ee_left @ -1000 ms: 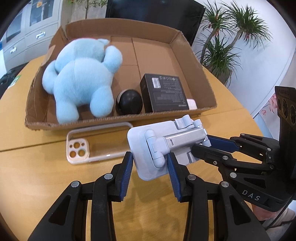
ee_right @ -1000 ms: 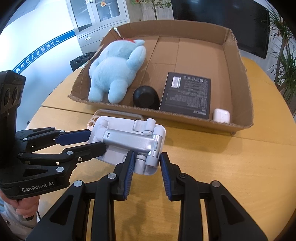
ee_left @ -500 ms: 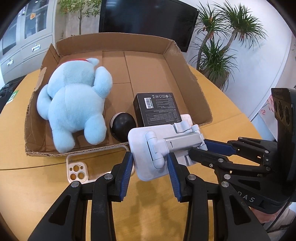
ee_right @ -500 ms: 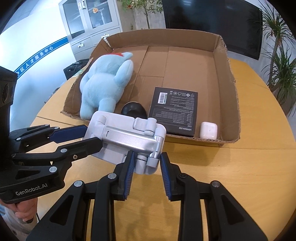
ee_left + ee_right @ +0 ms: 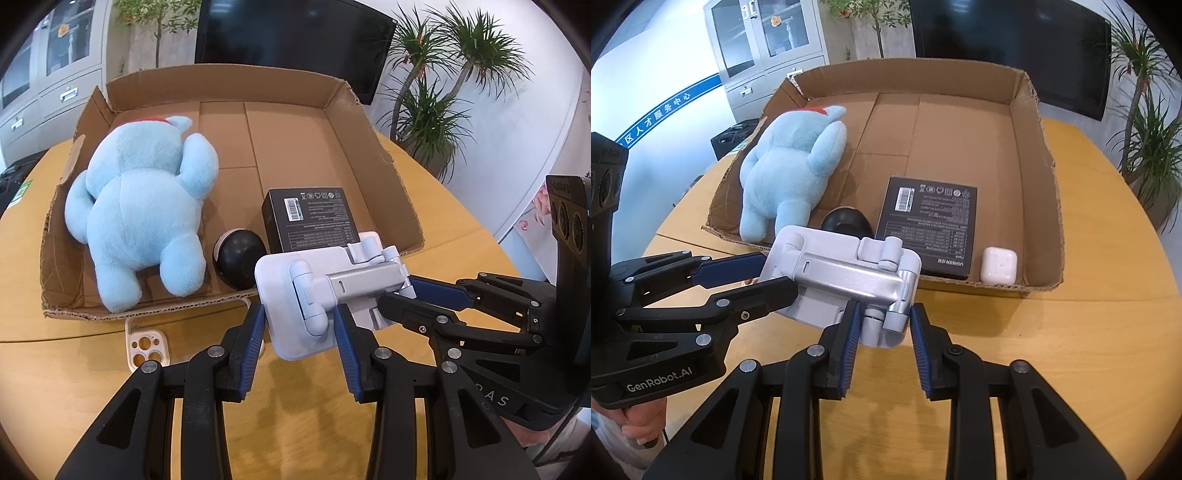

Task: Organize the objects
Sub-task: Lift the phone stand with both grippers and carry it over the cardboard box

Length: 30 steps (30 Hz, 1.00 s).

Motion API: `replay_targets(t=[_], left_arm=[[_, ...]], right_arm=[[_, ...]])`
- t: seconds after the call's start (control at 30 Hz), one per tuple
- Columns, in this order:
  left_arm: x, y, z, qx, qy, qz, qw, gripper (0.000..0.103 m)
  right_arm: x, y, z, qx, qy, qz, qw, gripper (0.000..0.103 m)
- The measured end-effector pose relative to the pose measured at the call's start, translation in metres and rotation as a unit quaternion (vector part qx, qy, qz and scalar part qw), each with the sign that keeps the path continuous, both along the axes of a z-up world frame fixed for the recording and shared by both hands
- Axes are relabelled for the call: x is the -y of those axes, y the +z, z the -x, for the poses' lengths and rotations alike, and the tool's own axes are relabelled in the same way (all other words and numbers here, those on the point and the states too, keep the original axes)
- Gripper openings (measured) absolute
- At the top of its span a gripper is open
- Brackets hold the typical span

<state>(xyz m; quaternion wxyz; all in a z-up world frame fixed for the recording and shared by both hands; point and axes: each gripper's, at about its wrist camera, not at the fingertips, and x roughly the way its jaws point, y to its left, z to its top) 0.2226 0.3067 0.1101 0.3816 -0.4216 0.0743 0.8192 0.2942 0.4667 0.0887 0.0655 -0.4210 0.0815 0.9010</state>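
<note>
Stand (image 5: pixel 314 295), pale grey and folded, is up off the table (image 5: pixel 74 369), held between both my grippers at the near edge of the box (image 5: pixel 388 166). My left gripper (image 5: pixel 299 325) pinches one end of it, blue pads pressed on either side of the flat plate. In the right wrist view my right gripper (image 5: pixel 882 325) is clamped on the hinge knuckles at the other end. So each tool has the stand by an end and it hangs level between them, its far edge just over the box's front wall.

Inside the box I see a blue plush (image 5: pixel 144 218) lying face down along the left side, with a bit of red at its head. Just right of its feet sits a black ball (image 5: pixel 240 258), close to the front wall. Beside that is a black carton (image 5: pixel 929 225) lying flat, printed side up. A white earbud case (image 5: pixel 998 264) stands in the front right corner, near the carton but apart from it. The back half of the box floor is bare cardboard.

On the table in front of the box, left of my left gripper, a clear phone case (image 5: pixel 147 345) lies flat with its camera cut-outs showing; part of it is hidden behind my left finger.

A person's hand (image 5: pixel 639 428) grips the left tool's handle at the bottom left of the right wrist view.
</note>
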Motion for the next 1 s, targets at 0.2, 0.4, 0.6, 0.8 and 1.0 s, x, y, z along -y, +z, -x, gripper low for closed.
replay_targets(t=[0.2, 0.4, 0.6, 0.8, 1.0], left_arm=[[-0.005, 0.005, 0.002, -0.006, -0.001, 0.002, 1.0, 0.036], [-0.007, 0.012, 0.004, -0.015, 0.001, 0.001, 0.9999, 0.036], [-0.011, 0.018, 0.006, -0.021, -0.002, 0.0, 0.9998, 0.036], [-0.014, 0.02, 0.01, -0.023, -0.005, -0.001, 0.9997, 0.036], [-0.024, 0.022, 0.019, -0.026, -0.01, 0.0, 0.9996, 0.036]], right_arm=[[-0.003, 0.004, 0.003, -0.003, -0.004, -0.002, 1.0, 0.025], [-0.005, 0.009, 0.008, -0.008, -0.004, -0.009, 1.0, 0.025], [-0.01, 0.015, 0.011, -0.014, -0.006, -0.013, 1.0, 0.025], [-0.014, 0.017, 0.015, -0.018, -0.007, -0.016, 1.0, 0.025], [-0.021, 0.02, 0.02, -0.021, -0.013, -0.018, 1.0, 0.025]])
